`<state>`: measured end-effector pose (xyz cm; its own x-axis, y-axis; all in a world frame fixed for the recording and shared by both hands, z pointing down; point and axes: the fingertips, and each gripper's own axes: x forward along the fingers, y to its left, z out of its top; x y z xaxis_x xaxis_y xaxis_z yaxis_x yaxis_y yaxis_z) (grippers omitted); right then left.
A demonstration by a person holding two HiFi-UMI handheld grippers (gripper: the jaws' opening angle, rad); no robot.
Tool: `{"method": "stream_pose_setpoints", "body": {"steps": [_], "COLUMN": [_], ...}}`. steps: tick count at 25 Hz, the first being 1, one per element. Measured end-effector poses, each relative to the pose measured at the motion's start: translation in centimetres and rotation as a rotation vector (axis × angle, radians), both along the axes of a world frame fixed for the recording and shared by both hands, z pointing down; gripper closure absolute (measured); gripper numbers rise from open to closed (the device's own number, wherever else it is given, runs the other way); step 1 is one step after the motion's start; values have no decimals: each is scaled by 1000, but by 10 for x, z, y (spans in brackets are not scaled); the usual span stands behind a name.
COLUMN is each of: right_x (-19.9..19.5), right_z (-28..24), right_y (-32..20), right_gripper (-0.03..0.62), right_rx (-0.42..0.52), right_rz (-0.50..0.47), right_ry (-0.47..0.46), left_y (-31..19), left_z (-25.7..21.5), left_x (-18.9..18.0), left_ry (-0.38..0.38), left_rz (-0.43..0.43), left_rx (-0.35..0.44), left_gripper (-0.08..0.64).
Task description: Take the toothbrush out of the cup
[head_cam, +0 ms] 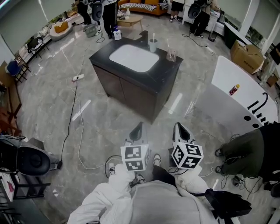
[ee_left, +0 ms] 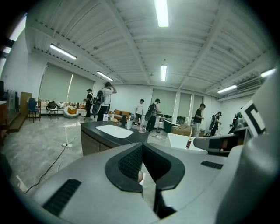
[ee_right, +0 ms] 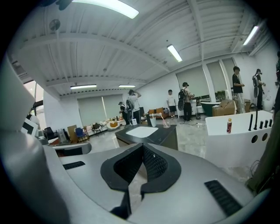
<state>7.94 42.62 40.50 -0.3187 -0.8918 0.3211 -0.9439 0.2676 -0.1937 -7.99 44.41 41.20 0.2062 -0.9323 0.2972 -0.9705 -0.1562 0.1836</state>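
Grey polished floor (head_cam: 100, 109) fills most of the head view. One dark table (head_cam: 164, 70) with one white basin (head_cam: 134, 57) stands in the upper centre of the frame. One cup (head_cam: 153, 45) stands upright near the table's far edge, just beyond the basin's upper right corner. The toothbrush (head_cam: 153, 37) shows only as a thin stem rising from the cup, and its head is too small to make out. One clear glass (head_cam: 171, 55) stands near the cup, to its right; what it contains cannot be told. One white bathtub (head_cam: 238, 105) is cut off by the right edge of the frame, with one red bottle (head_cam: 234, 89) on its rim. Several people (head_cam: 109, 13) along the top edge are cut off at the torso. One cable (head_cam: 70, 118) trails across the floor at the left.

Two claws sit side by side in the lower centre of the head view, well apart from the table.
- Left claw (head_cam: 137, 130): jaws pressed together at the tips, nothing between them, touching nothing.
- Right claw (head_cam: 181, 131): jaws likewise pressed together at the tips, nothing gripped.

Each carries one marker cube. White sleeves (head_cam: 109, 197) below the cubes hide the hands.
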Motion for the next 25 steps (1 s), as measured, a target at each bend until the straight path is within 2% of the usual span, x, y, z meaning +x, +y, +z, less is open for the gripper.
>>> {"method": "stream_pose_setpoints", "body": {"steps": [10, 25], "right_x": [18, 52], "right_z": [-5, 8], "right_y": [-94, -188], "right_gripper": [569, 569], "right_rx": [7, -33], "right_rz": [-40, -75], "right_ry": [-13, -42], "left_y": [-89, -173], "left_z": [-12, -3], "left_x": [26, 50], "left_ry": [-10, -36], "left_rz": [-16, -70], "left_rx": [26, -15], "left_gripper": [561, 561]}}
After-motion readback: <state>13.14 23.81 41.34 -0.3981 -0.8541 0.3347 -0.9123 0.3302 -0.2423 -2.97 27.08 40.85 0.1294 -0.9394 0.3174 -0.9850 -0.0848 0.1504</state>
